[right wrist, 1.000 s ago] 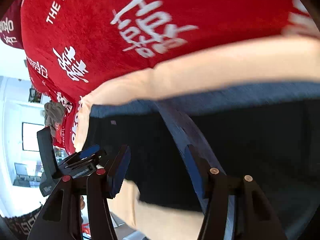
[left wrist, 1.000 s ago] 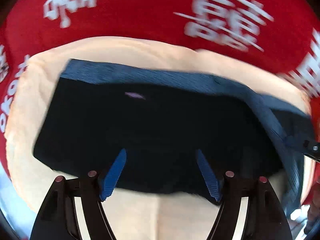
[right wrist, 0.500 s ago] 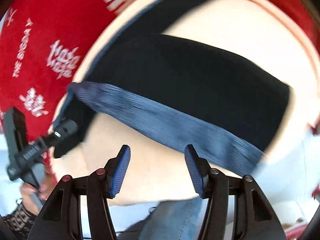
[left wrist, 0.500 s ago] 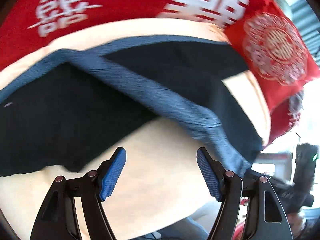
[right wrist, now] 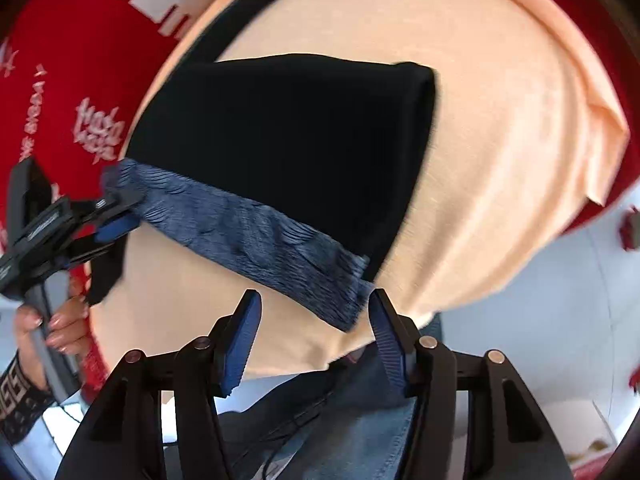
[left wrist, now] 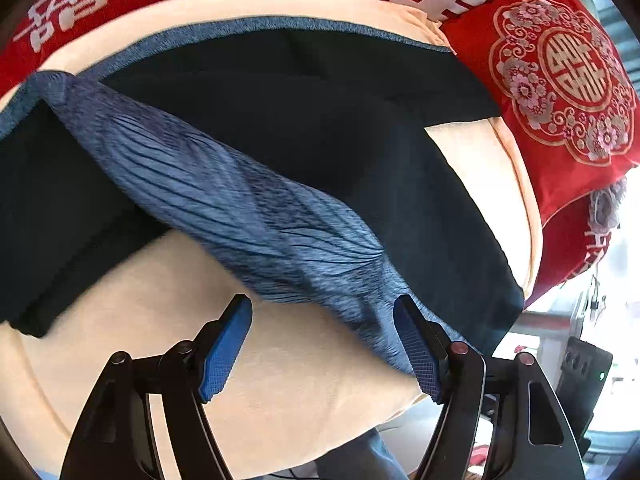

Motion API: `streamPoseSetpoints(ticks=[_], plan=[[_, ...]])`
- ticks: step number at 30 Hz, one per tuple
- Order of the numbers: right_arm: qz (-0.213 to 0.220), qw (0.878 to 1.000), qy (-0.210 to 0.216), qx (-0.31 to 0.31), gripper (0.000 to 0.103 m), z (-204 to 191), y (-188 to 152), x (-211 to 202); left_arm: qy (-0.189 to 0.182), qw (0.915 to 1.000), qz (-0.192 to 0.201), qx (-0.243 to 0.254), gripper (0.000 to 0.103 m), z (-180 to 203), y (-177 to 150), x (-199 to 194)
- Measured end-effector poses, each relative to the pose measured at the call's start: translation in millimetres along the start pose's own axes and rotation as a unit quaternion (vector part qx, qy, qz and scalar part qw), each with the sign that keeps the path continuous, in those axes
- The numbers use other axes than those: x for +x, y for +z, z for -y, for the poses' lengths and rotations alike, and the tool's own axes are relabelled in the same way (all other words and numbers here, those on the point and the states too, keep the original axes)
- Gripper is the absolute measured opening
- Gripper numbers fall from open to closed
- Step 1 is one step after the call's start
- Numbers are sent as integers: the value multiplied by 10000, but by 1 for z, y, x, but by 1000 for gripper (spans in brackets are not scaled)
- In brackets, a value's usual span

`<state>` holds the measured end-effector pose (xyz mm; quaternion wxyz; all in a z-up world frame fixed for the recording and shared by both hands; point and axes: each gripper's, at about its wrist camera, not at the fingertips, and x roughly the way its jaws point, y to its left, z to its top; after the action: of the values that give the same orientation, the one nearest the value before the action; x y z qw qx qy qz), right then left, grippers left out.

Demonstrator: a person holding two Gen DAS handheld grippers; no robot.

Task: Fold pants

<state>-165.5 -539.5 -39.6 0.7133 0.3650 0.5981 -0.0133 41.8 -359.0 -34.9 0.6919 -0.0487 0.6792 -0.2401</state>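
Observation:
Black pants (left wrist: 320, 92) with a ribbed blue-grey waistband (left wrist: 240, 208) lie folded on a peach cloth (left wrist: 280, 380). In the right wrist view the pants (right wrist: 288, 136) form a dark slab with the waistband (right wrist: 256, 240) along its near edge. My left gripper (left wrist: 322, 340) is open, its jaws on either side of the waistband's near end, holding nothing. It also shows in the right wrist view (right wrist: 116, 220) at the waistband's left end. My right gripper (right wrist: 314, 334) is open just short of the waistband's right corner.
A red cover with white characters (left wrist: 72, 4) lies under the peach cloth. A red embroidered cushion (left wrist: 560, 80) sits at the right. The peach cloth's near edge (right wrist: 304, 364) drops off to jeans-clad legs (right wrist: 340, 420). A hand (right wrist: 60, 320) holds the left gripper.
Both grippers have pulled back toward the near edge and now sit at the two ends of the waistband. The views have steadied. Both stay open.

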Motion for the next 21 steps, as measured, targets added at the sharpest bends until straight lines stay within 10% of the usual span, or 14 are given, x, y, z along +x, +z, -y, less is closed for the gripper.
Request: streamPoseSetpoints(ticks=[2, 4, 5, 21], plan=[[-175, 9996, 207, 6, 11, 2, 3, 2, -75, 9999, -39, -130, 73, 4, 1, 4], [-353, 9988, 331, -35, 3, 2, 10, 0, -207, 9995, -123, -187, 27, 11, 5, 11], [-337, 9986, 385, -106, 3, 1, 13, -6, -290, 9991, -247, -203, 20, 14, 7, 14], [739, 9831, 902, -1414, 3, -72, 247, -112, -398, 9914, 1212, -284, 20, 63, 134, -67]])
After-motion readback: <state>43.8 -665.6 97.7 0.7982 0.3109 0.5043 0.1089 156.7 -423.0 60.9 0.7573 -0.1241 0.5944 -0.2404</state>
